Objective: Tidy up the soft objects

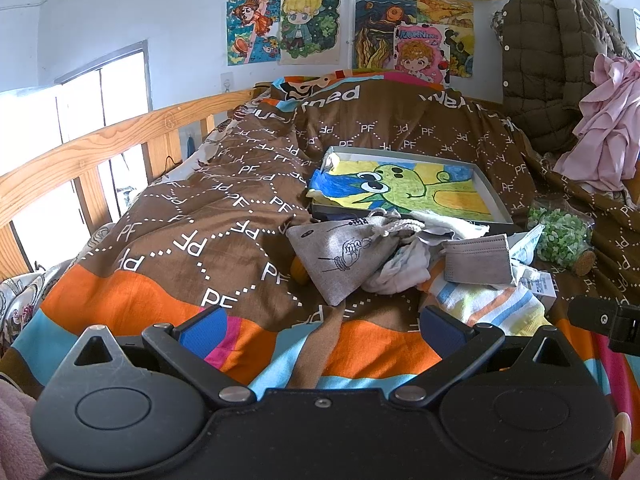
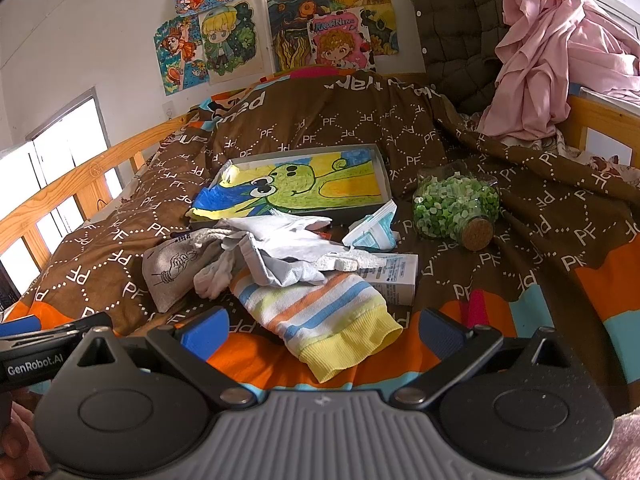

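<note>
Striped sock point(image 2: 320, 312) was ribbed knit cloth. Drawstring pouch point(image 1: 344, 252) was coarse grey linen-like cloth. Bed cover point(image 1: 192, 216) was matt woven cotton. Bed rail point(image 1: 100, 144) was varnished wood. Jar point(image 2: 456, 204) was glossy glass, cork stopper point(image 2: 478, 236). Gripper housings were matt black plastic.

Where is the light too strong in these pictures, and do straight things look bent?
Left wrist view: the window is blown out white and the wooden bed rail bows. Right wrist view: the window also glares; the striped sock stays sharp.
</note>
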Motion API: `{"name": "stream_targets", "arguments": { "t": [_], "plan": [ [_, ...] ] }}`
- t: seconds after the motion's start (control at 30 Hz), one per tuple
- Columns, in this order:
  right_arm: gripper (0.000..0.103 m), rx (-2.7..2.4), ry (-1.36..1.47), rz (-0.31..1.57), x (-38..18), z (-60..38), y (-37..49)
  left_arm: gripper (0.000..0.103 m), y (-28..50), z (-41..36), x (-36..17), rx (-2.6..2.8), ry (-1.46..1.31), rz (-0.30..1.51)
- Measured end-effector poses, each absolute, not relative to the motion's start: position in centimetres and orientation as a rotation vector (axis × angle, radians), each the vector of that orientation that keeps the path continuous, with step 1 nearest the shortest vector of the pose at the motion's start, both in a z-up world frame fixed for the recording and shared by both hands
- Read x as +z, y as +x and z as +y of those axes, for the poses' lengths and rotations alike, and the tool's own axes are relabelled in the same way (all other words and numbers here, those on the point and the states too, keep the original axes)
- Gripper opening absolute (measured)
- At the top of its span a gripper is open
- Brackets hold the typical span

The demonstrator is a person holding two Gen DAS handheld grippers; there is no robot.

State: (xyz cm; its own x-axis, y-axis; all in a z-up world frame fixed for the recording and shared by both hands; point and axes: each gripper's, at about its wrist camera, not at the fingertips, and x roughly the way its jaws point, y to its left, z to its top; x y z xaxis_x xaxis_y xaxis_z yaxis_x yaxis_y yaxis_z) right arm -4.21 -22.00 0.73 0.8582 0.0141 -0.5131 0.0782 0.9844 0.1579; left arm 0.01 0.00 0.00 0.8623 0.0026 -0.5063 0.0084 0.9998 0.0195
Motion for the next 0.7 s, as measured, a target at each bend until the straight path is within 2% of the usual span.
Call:
{"name": "stream_targets", "arguments": {
  "t": [0.7],
  "plan": [
    [0.103, -0.033, 0.180, 0.542, 0.70, -22.20, -4.07, 0.102, 0.01, 0.00, 0.00, -0.004, 0.021, 0.531]
  ]
}}
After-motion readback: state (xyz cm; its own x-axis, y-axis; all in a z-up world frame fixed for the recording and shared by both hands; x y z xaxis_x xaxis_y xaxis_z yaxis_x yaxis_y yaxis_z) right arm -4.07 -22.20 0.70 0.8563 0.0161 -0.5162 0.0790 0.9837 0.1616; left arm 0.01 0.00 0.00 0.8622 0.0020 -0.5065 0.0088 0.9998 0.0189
